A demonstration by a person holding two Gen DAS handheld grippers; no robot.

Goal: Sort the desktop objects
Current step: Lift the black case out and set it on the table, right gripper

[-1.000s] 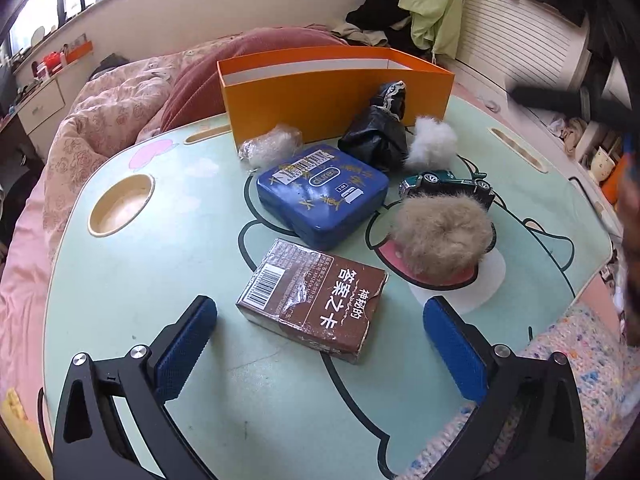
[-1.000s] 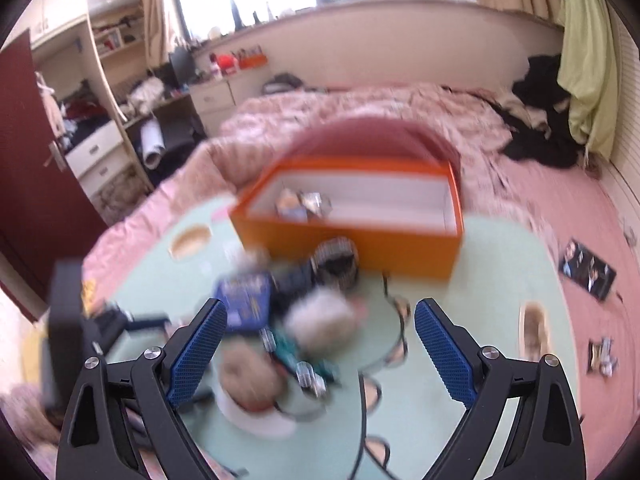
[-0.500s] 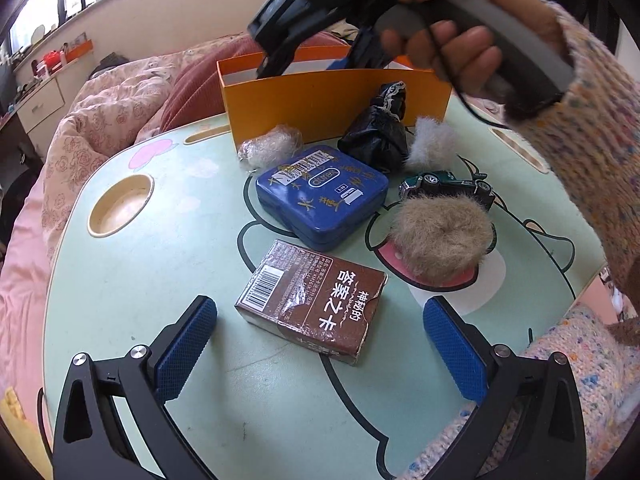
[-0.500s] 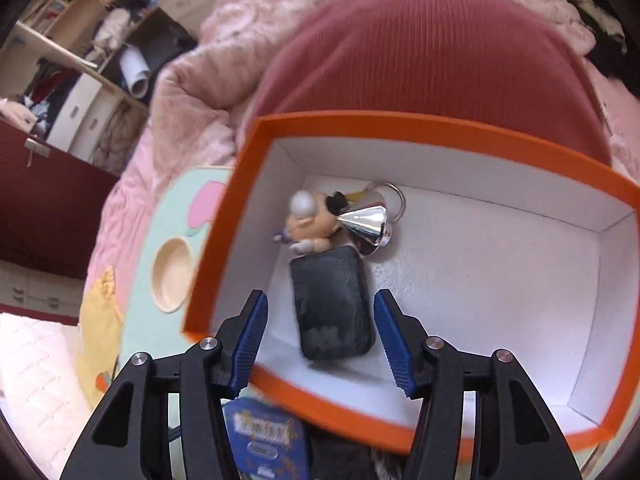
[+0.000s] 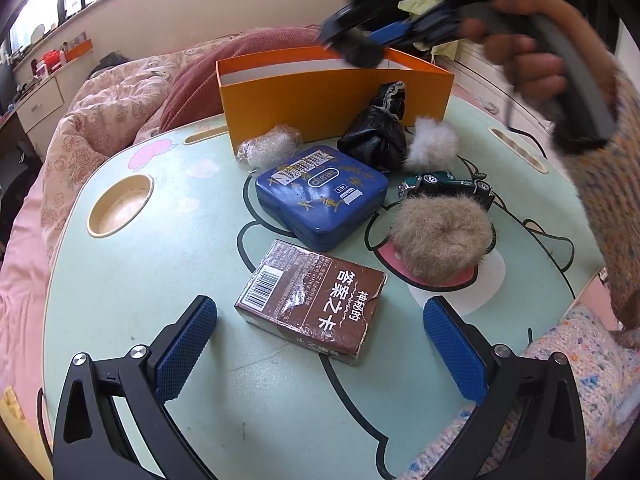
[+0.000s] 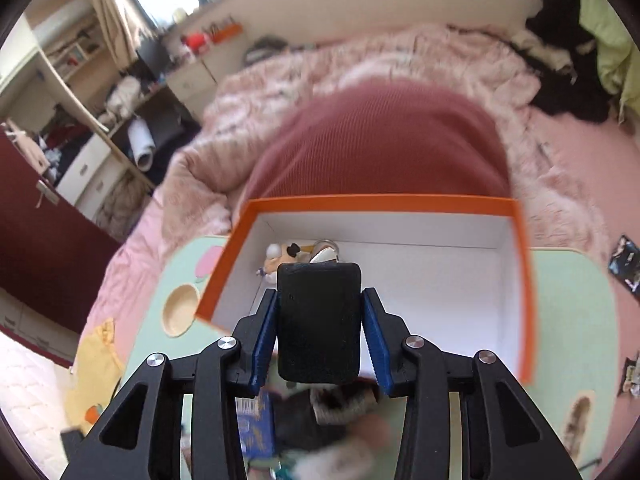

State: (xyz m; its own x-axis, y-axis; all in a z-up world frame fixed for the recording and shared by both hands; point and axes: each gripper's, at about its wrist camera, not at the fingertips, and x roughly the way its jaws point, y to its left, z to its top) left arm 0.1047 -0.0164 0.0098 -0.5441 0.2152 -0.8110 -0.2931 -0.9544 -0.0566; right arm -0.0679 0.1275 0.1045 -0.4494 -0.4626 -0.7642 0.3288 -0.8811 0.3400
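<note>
My right gripper [image 6: 319, 320] is shut on a black rectangular case [image 6: 319, 322] and holds it above the near edge of the orange box [image 6: 380, 203]. A small figure and a silver funnel [image 6: 298, 254] lie inside the box. In the left wrist view the right gripper [image 5: 370, 42] is blurred above the orange box [image 5: 332, 100]. My left gripper [image 5: 320, 344] is open and empty, low over the table, around a brown card box [image 5: 312, 300]. Behind it lie a blue tin [image 5: 322, 196], a tan fur ball [image 5: 440, 236], a green toy car [image 5: 444, 186], a black pouch [image 5: 376, 136], a white pompom [image 5: 430, 144] and a clear wrapped bundle [image 5: 268, 146].
The green cartoon table [image 5: 160, 280] has a round cup recess [image 5: 120, 204] at the left. A bed with a pink quilt [image 6: 360, 72] and a red cushion [image 6: 380, 140] lies behind the box. Shelves and drawers [image 6: 100, 120] stand at the left.
My right gripper closed on the black case that lay in the orange box and lifted it up and back toward the near rim. The left gripper has not moved.
</note>
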